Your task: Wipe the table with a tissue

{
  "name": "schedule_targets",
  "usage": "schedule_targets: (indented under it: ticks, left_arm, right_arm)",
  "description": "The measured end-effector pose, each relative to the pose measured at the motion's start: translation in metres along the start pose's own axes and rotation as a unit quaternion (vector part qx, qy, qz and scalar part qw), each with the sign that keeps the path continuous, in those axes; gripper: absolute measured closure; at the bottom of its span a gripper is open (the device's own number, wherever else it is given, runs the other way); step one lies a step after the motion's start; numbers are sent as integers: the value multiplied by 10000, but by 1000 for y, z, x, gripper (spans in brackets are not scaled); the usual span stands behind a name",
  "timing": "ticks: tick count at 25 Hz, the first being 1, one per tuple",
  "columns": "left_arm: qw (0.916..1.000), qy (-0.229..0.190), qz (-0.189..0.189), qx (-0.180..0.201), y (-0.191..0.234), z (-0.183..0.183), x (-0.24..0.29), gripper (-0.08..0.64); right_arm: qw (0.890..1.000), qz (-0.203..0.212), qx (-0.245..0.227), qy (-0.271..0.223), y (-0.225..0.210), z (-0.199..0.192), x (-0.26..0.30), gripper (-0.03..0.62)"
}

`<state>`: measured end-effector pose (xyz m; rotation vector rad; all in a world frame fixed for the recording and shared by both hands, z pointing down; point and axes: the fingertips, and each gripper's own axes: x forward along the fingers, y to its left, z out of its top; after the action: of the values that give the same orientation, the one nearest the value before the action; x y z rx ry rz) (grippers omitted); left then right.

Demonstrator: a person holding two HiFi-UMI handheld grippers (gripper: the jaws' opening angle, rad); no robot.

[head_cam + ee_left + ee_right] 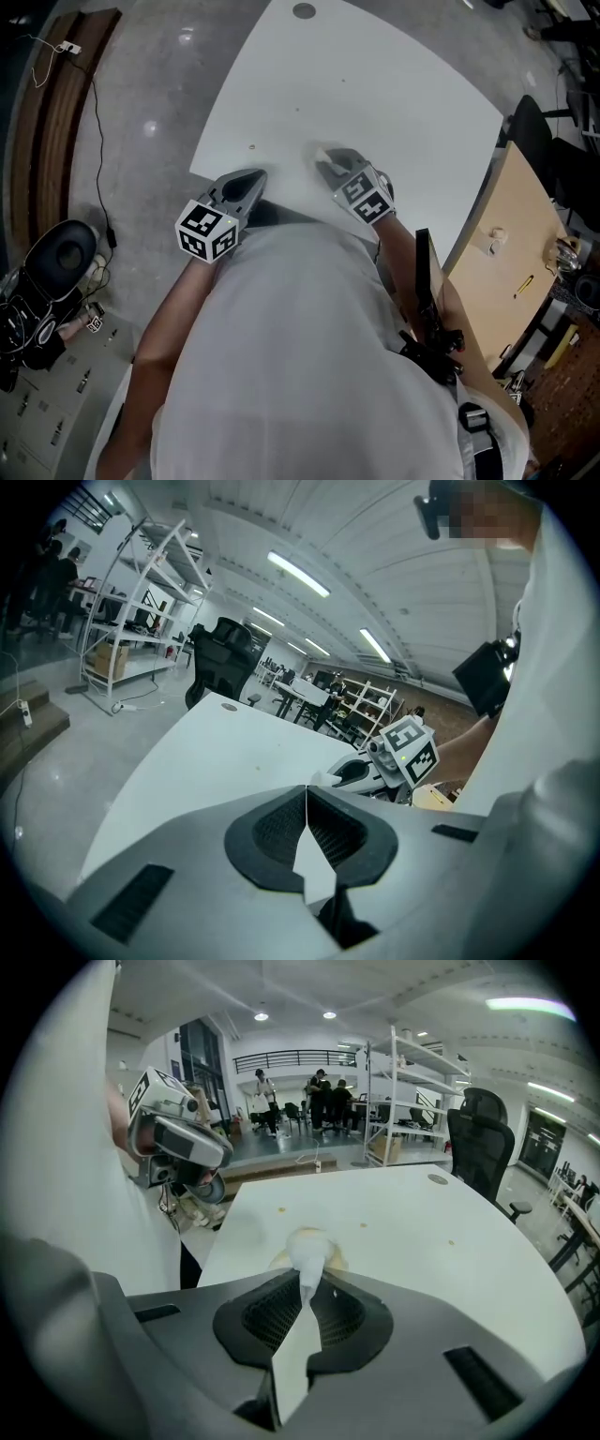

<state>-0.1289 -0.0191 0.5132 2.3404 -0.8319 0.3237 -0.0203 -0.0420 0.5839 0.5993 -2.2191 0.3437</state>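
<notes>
1. Two grippers reach over the near side of the white table (375, 94); the person's shirt (309, 375) hides the table's near edge and most of both arms.
2. The left gripper (253, 178) has its jaws pressed together, tips meeting, with nothing between them.
3. The right gripper (325, 164) pinches a white tissue (307, 1246), whose wad sticks out past the tips.
4. From the head view the tissue is a small blur, mostly behind the right gripper. Whether the wad touches the table cannot be told.
5. A small brown spot (281, 1211) shows on the tabletop beyond the wad.
</notes>
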Motion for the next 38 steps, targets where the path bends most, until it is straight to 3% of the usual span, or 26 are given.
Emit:
schedule_targets:
  ticks: [10, 16, 25, 38]
  left_arm:
    - [9991, -158, 345, -168, 49, -24, -43, 551]
    - [9973, -313, 588, -296, 52, -20, -60, 551]
    - [9955, -394, 749, -417, 55, -19, -74, 551]
    - [9924, -512, 979, -547, 57, -16, -92, 551]
  right_arm:
    - [9971, 408, -640, 80, 42, 38, 64, 558]
    - [9929, 476, -1068, 212, 44, 58, 76, 558]
    - [9736, 544, -1905, 1134, 44, 45, 93, 560]
    - [9745, 731, -1956, 823, 62, 91, 119, 560]
